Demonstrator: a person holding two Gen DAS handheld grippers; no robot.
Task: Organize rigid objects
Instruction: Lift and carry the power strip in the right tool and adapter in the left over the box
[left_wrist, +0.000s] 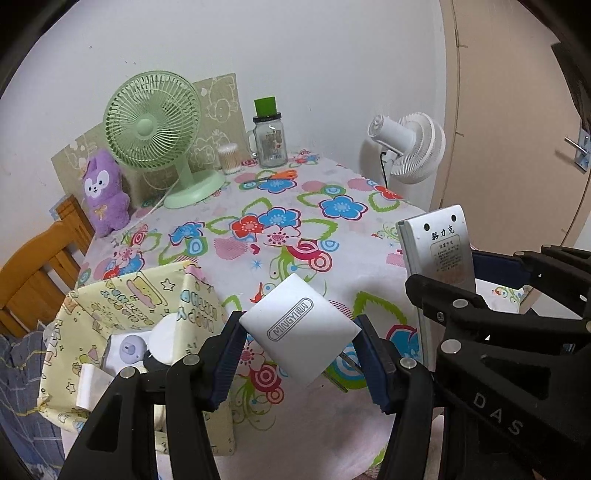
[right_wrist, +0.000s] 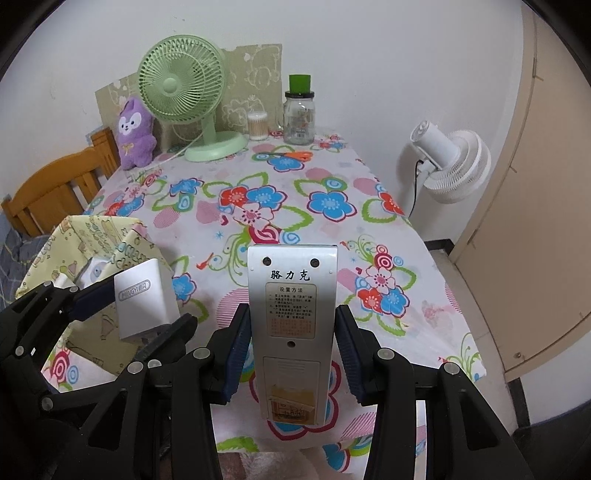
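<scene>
My left gripper (left_wrist: 301, 354) is shut on a white MINGYI charger block (left_wrist: 299, 332), held tilted above the table beside a yellow patterned storage box (left_wrist: 122, 295); the block also shows in the right wrist view (right_wrist: 142, 299). My right gripper (right_wrist: 291, 350) is shut on a silver remote control (right_wrist: 291, 314), back side up, held over the floral tablecloth (right_wrist: 295, 206). The remote also shows at the right of the left wrist view (left_wrist: 437, 251). The box (right_wrist: 85, 236) holds a small white and purple item (left_wrist: 127, 349) and other white pieces.
At the table's far end stand a green desk fan (left_wrist: 155, 125), a purple plush toy (left_wrist: 103, 192), a cotton swab jar (left_wrist: 229, 158), a glass jar with green lid (left_wrist: 269, 136) and orange scissors (left_wrist: 280, 175). A white fan (left_wrist: 410, 147) stands right; a wooden chair (left_wrist: 40, 258) left.
</scene>
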